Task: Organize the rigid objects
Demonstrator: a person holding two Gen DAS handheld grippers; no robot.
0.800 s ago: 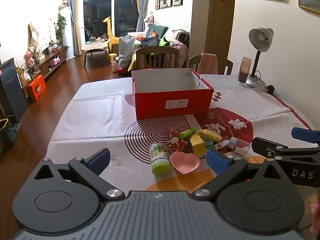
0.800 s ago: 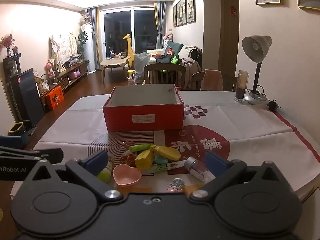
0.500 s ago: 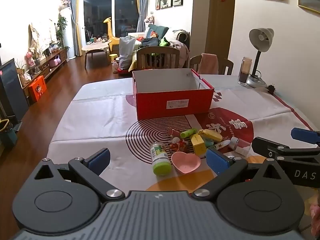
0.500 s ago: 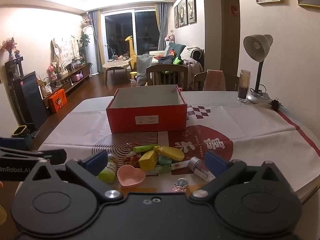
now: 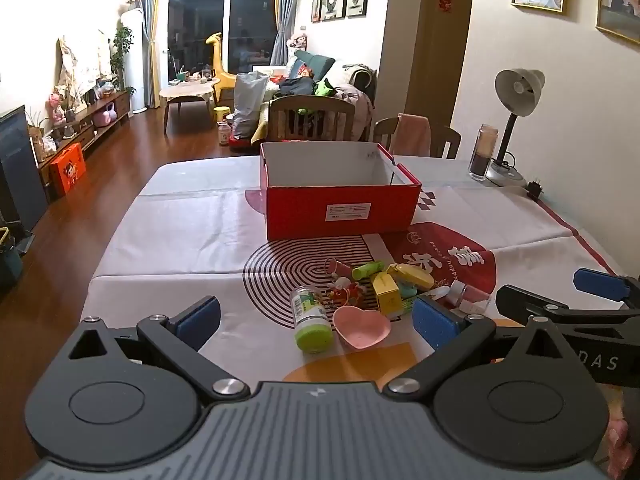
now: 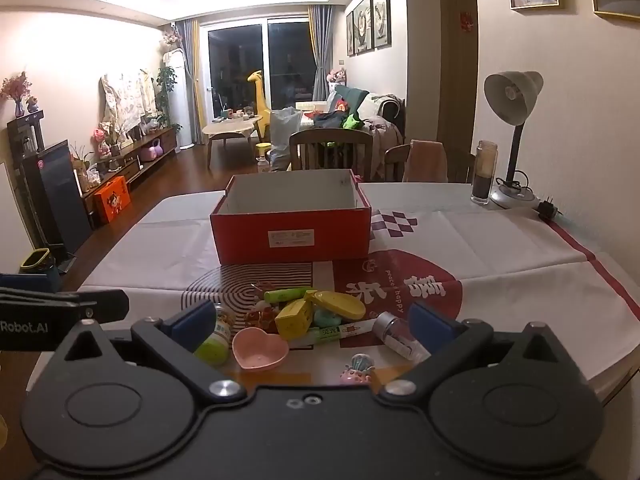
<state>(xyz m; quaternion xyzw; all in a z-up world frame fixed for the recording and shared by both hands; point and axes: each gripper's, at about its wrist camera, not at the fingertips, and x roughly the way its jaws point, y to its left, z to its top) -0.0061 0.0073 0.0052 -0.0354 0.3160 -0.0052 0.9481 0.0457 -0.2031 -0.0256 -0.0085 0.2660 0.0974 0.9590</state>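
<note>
Clutter of small items near table's (image 5: 168, 240) front edge, pink heart dish (image 5: 361, 326) beside green-capped bottle (image 5: 311, 320), red box (image 5: 340, 196) behind mid-table, lamp (image 6: 514, 128) at right edge, left gripper (image 5: 316, 320) and right gripper (image 6: 312, 326) both spread wide, empty.

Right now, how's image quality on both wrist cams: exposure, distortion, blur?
Left wrist view: sharp, cool white balance, the wall top left blown out, fisheye bending the room edges; red box and pink heart dish well lit. Right wrist view: warmer and dimmer, ceiling glare clipped, the small items near the heart dish slightly soft, the frame corners vignetted.
</note>
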